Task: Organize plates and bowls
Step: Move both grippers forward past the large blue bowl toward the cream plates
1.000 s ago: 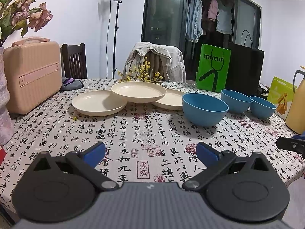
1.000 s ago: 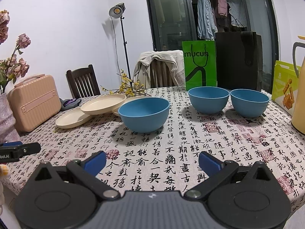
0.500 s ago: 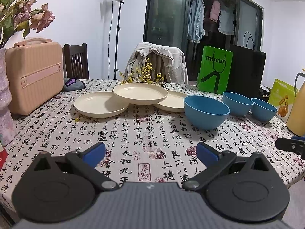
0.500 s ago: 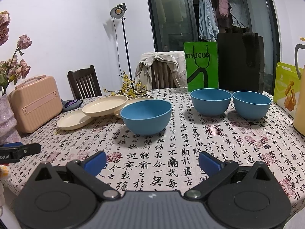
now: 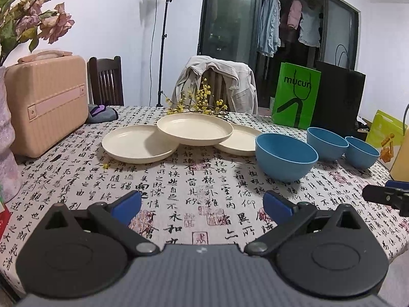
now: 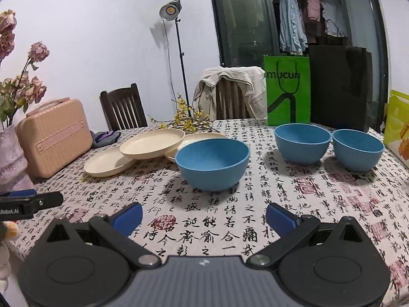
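From where I sat at the controls, three cream plates lay toward the far left of the table: the middle plate (image 5: 194,129) rested propped on the rims of the left plate (image 5: 138,143) and the right plate (image 5: 239,140), so it hid part of each. To their right stood three blue bowls, upright and apart from one another: the near bowl (image 5: 286,160) just beside the right plate, the middle bowl (image 5: 326,143) behind it, and the far bowl (image 5: 361,155) beside that one. In the right wrist view the near bowl covered most of the right plate, and I could see only a sliver of its rim. The tablecloth (image 5: 194,189), printed with black characters and red seals, covered the whole top. The left gripper (image 5: 202,206) hovered over the near edge with its blue fingers spread wide and nothing between them; the right gripper (image 6: 204,216) hung the same way, jaws wide apart and empty, facing the near bowl. Each camera caught only a black tip of the other tool at its frame edge. Farther out, a pink case (image 5: 46,102) stood at the left, a sprig of yellow flowers (image 5: 196,103) lay behind the plates, and a green bag (image 5: 296,95) stood upright beside a black bag (image 5: 338,97). A yellow jug (image 5: 401,158) was cut off by the right edge, and a vase (image 5: 7,140) of dried roses by the left.
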The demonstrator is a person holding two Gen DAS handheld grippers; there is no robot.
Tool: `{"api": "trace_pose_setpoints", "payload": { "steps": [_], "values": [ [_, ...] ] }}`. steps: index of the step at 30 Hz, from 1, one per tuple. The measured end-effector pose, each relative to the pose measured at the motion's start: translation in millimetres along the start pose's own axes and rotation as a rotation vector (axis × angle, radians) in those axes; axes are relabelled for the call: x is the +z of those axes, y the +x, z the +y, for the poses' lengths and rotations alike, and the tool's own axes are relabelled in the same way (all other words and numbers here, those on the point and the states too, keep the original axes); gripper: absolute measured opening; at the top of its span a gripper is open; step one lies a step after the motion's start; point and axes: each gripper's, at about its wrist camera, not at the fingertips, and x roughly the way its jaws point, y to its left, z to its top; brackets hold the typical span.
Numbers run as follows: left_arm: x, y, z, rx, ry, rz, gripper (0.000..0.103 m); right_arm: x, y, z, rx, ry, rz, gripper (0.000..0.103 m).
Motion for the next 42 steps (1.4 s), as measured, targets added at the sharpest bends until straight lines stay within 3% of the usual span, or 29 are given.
{"api": "trace_pose_setpoints", "payload": {
  "steps": [28, 42],
  "values": [
    [43, 33, -4, -0.002, 0.027, -0.038, 0.103, 40, 37, -5, 0.039, -0.011, -0.032, 0.103],
    [71, 65, 23, 0.001, -0.069, 0.08, 0.103, 70, 77, 1, 0.075, 0.006, 0.008, 0.103]
  ]
}}
